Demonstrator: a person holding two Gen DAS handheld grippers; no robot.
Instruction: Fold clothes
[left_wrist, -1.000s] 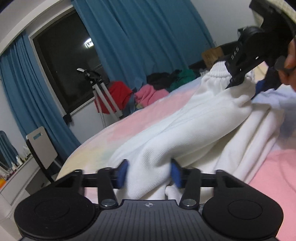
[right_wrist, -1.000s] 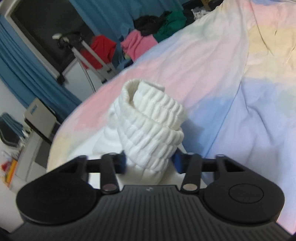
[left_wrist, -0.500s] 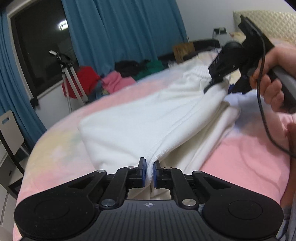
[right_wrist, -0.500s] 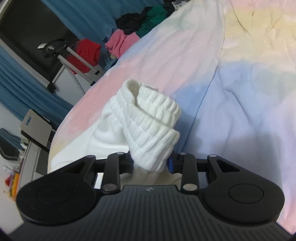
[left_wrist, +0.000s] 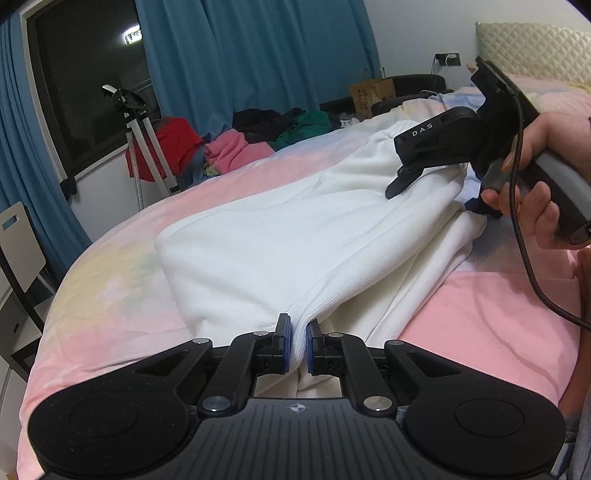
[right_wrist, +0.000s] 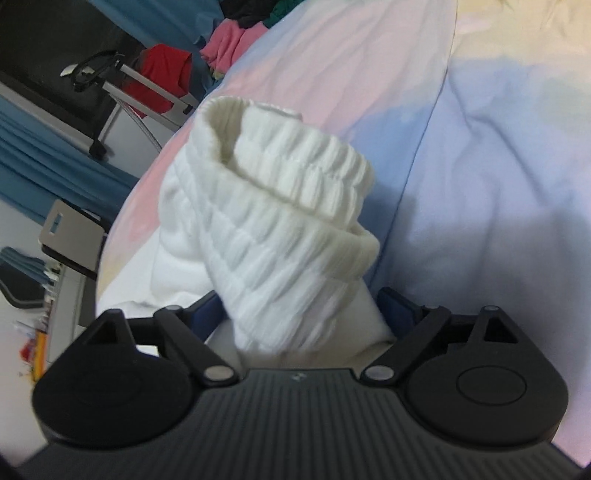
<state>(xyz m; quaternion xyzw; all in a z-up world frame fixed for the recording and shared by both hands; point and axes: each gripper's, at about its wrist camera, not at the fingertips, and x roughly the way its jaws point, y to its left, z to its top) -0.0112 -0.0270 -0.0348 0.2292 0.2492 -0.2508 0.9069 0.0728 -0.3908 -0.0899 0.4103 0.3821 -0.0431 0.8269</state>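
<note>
Mid-fold: left gripper (left_wrist: 298, 341) pinches shut on the white knit garment (left_wrist: 280, 240) lying on the pastel bedsheet (left_wrist: 110, 295) at 12 o'clock; right gripper (right_wrist: 306, 310) jaws are opening around its ribbed waistband (right_wrist: 295, 206), apparently releasing; next, smoothing likely.

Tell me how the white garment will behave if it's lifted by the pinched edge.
Probably floppy: the white garment lies in soft folds where the left gripper pinches it. Likely some heft, since the knit looks thick. The ribbed band may slump as the right gripper opens.

One white garment (left_wrist: 280, 240), two grippers, one bedspread (left_wrist: 491, 310), one tripod (left_wrist: 147, 147), one paper bag (left_wrist: 371, 92).
</note>
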